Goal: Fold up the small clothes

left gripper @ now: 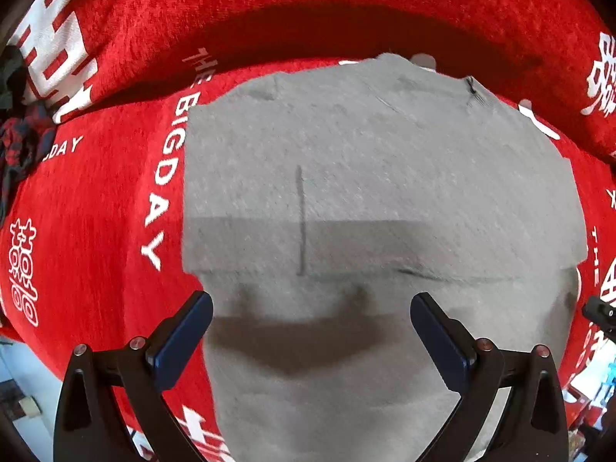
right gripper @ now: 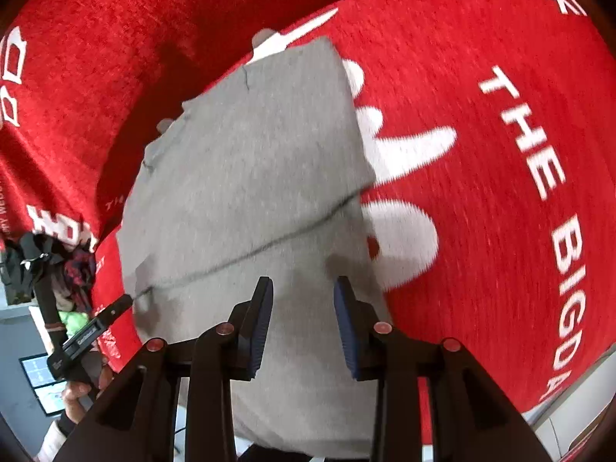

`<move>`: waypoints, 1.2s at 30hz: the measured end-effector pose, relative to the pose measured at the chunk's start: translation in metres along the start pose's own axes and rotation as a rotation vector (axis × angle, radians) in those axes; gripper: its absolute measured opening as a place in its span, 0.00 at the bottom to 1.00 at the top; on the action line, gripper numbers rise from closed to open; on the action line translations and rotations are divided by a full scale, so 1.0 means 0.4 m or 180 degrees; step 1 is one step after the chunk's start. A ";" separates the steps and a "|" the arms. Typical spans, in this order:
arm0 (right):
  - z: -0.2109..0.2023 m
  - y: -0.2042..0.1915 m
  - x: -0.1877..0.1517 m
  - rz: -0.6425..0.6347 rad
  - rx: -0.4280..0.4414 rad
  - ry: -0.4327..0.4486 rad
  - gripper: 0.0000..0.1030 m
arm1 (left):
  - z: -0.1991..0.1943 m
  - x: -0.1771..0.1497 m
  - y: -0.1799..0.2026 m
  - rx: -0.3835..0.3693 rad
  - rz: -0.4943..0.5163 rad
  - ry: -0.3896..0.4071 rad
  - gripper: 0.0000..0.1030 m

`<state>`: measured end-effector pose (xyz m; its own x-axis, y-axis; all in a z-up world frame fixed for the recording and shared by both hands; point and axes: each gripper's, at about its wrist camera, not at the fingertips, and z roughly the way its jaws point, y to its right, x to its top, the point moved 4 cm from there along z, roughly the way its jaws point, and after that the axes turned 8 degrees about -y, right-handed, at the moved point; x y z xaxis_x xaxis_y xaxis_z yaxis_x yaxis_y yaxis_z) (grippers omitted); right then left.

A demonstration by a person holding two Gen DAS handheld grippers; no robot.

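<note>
The left gripper [left gripper: 312,331] and right gripper [right gripper: 304,319] are held open, empty, above the grey garment [left gripper: 377,177], whose folded layers could be dragged askew on the red cover [left gripper: 100,200] by a one-sided pinch.

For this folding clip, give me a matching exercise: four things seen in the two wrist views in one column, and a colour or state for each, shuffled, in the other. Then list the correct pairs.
Things:
1. grey garment
2. cover under the garment
3. left tongs
4. pile of clothes at the left edge

Colour or state:
A. red with white lettering
B. dark, crumpled, lying off to the side
C. spread flat, with a folded edge across it
D. wide open above the garment, gripping nothing

Pairs: 1-C, 2-A, 3-D, 4-B
</note>
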<state>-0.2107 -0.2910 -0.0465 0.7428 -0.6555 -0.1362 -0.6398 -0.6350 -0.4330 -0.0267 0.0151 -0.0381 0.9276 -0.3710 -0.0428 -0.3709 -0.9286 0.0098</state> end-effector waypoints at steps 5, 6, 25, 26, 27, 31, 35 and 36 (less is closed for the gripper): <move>0.007 0.008 -0.024 -0.0016 0.0073 -0.0122 0.39 | -0.009 -0.029 0.022 0.0028 -0.0008 -0.0037 1.00; 0.008 0.009 -0.028 -0.0018 0.0095 -0.0145 0.45 | -0.012 -0.036 0.027 0.0034 -0.0003 -0.0036 1.00; 0.076 -0.036 -0.091 -0.0272 0.0199 -0.0436 0.51 | 0.014 -0.190 0.007 -0.0018 -0.0035 -0.0161 1.00; 0.076 -0.035 -0.097 -0.0268 0.0197 -0.0437 0.52 | 0.014 -0.198 0.001 -0.0027 -0.0043 -0.0154 1.00; 0.077 -0.033 -0.103 -0.0256 0.0194 -0.0441 0.52 | 0.015 -0.208 -0.008 -0.0045 -0.0056 -0.0148 1.00; 0.082 -0.030 -0.143 -0.0251 0.0150 -0.0428 0.52 | 0.027 -0.259 -0.047 -0.0098 -0.0089 -0.0156 1.00; 0.092 -0.028 -0.207 -0.0310 0.0061 -0.0444 0.52 | 0.039 -0.324 -0.097 -0.0174 -0.0130 -0.0195 1.00; 0.094 -0.024 -0.222 -0.0316 0.0043 -0.0446 0.52 | 0.044 -0.341 -0.110 -0.0208 -0.0145 -0.0212 1.00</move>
<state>-0.2631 -0.2115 -0.0640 0.8231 -0.5258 -0.2146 -0.5598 -0.6876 -0.4624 -0.1379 0.1066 -0.0501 0.9377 -0.3291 -0.1110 -0.3228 -0.9438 0.0713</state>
